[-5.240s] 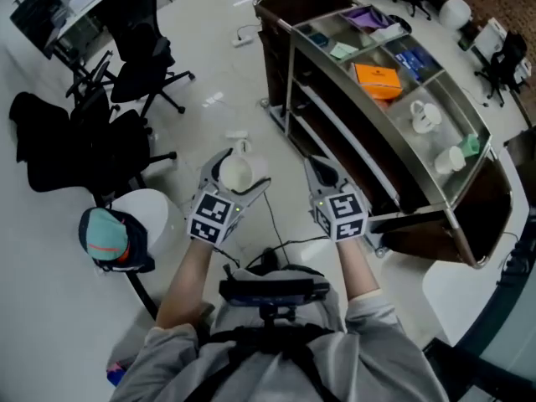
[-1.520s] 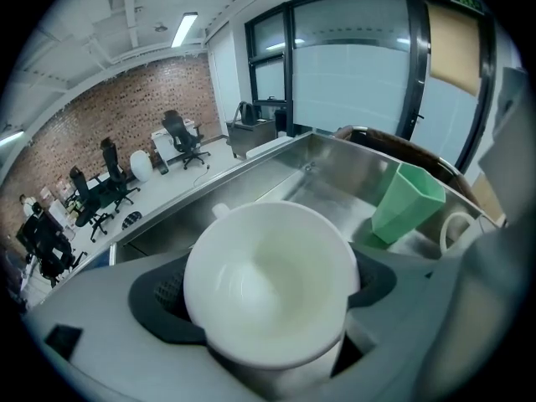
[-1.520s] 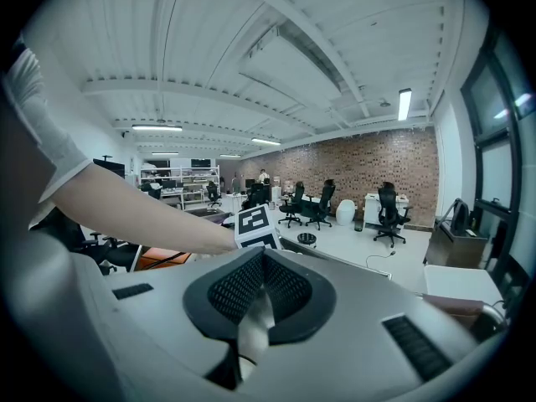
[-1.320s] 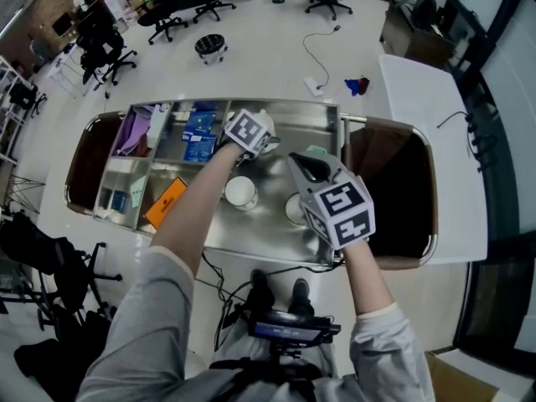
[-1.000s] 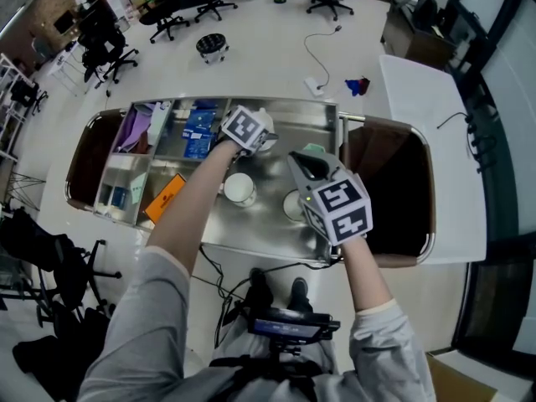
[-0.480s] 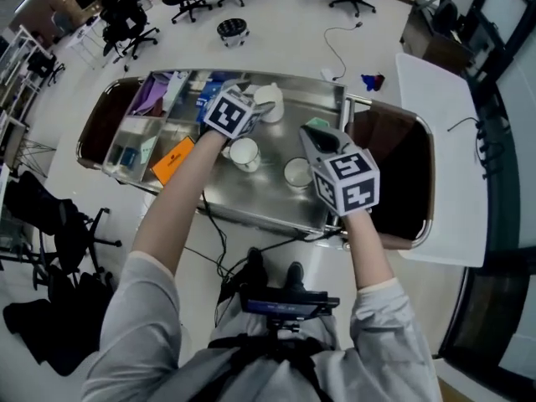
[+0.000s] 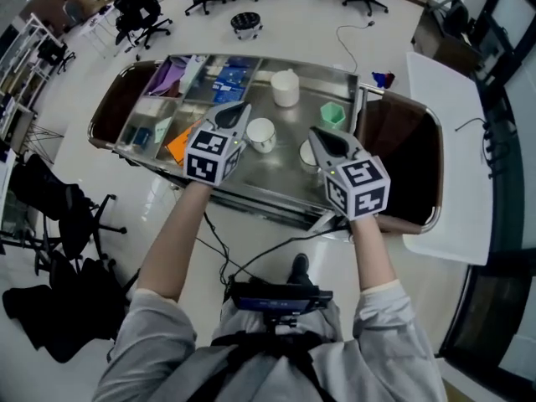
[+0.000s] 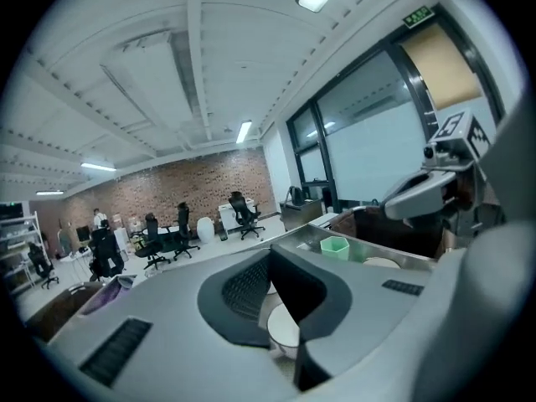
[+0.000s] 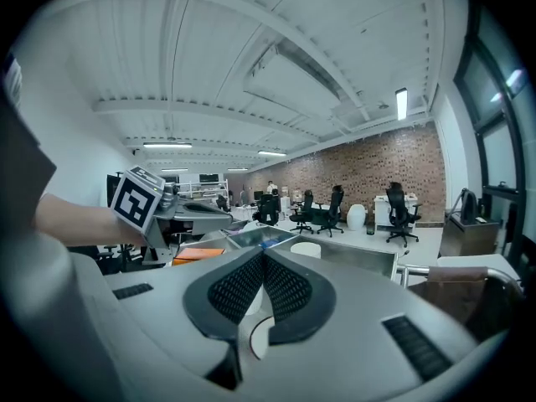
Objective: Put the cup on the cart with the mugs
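Note:
The white cup (image 7: pixel 285 88) stands upright at the far side of the steel cart top (image 7: pixel 283 174), near a green cup (image 7: pixel 333 114). Two white mugs are on the tray: one (image 7: pixel 261 134) just past my left gripper (image 7: pixel 238 109), the other (image 7: pixel 307 152) partly hidden behind my right gripper (image 7: pixel 321 136). The left jaws have just closed and meet with nothing between them (image 8: pixel 270 260); a mug (image 8: pixel 281 329) shows below them. The right gripper (image 9: pixel 263 255) is shut and empty, with the cup (image 9: pixel 306 249) beyond it.
The cart's left compartments hold an orange box (image 7: pixel 177 141), blue packets (image 7: pixel 224 80) and a purple item (image 7: pixel 167 77). A white table (image 7: pixel 448 141) stands to the right of the cart. Office chairs (image 7: pixel 138 11) and a black stool (image 7: pixel 244 22) stand on the floor beyond.
My left gripper let go of the white cup at the far side of the cart, pulled back toward me and closed. The right gripper drew back a little.

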`<state>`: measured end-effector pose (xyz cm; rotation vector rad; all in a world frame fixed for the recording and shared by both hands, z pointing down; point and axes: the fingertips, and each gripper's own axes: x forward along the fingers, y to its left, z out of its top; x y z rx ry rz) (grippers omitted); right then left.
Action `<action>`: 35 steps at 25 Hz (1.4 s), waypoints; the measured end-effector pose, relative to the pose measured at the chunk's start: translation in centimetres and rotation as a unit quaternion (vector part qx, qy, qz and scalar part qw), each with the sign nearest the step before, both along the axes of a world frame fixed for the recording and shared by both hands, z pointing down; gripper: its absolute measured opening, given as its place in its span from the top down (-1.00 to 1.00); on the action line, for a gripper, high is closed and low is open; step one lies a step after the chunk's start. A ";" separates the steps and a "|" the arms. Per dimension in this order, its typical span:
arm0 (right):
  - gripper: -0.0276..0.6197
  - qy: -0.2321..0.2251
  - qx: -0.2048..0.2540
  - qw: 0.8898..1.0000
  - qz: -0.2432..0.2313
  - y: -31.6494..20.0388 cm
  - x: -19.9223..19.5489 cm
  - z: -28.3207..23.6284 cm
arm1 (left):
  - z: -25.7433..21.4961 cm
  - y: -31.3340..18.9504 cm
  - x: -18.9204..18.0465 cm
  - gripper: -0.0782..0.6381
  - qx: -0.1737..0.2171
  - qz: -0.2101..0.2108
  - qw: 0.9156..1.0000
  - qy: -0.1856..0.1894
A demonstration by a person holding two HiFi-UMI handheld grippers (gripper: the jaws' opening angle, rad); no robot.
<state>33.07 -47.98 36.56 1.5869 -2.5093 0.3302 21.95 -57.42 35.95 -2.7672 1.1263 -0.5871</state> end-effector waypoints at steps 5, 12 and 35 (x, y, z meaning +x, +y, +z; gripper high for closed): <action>0.91 -0.004 0.001 1.000 0.013 2.7 -2.9 0.6 | 1.2 4.3 -4.8 0.78 -0.028 -0.013 0.998 0.046; 0.91 -0.008 -0.029 0.999 0.031 6.9 -8.8 4.6 | 4.8 9.1 -14.2 0.78 -0.055 -0.039 0.996 0.059; 0.91 -0.015 -0.054 0.996 0.071 15.5 -15.5 8.1 | 9.1 18.3 -29.0 0.78 -0.103 -0.070 0.987 0.097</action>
